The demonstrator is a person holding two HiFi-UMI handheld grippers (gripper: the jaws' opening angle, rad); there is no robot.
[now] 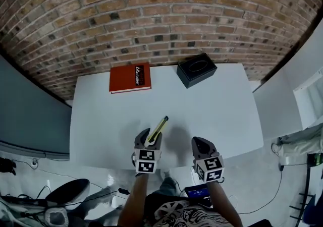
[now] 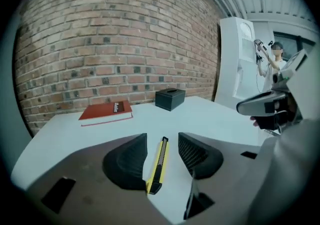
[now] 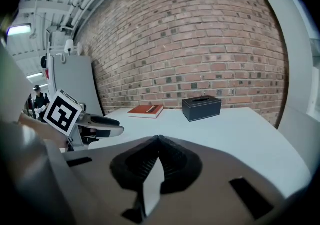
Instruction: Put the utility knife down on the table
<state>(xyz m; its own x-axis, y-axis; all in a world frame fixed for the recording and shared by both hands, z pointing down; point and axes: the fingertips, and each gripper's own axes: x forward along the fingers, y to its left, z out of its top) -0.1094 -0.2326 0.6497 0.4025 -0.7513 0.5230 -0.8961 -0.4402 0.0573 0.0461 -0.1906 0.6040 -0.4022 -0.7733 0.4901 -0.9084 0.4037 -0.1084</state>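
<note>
The yellow and black utility knife [image 1: 158, 129] points away from me over the near part of the white table [image 1: 217, 110]. It lies between the jaws of my left gripper [image 1: 151, 137]. In the left gripper view the knife [image 2: 158, 164] leans along the left jaw, with a clear gap to the right jaw, so this gripper [image 2: 162, 137] is open. I cannot tell whether the knife rests on the table. My right gripper [image 1: 202, 145] is beside it on the right, over the table's near edge. Its jaws are shut and empty [image 3: 159, 140].
A red book [image 1: 130, 77] lies at the back left of the table, and a black tissue box [image 1: 197, 69] stands at the back middle. A brick wall runs behind the table. A white cabinet stands on the right, and cables lie on the floor.
</note>
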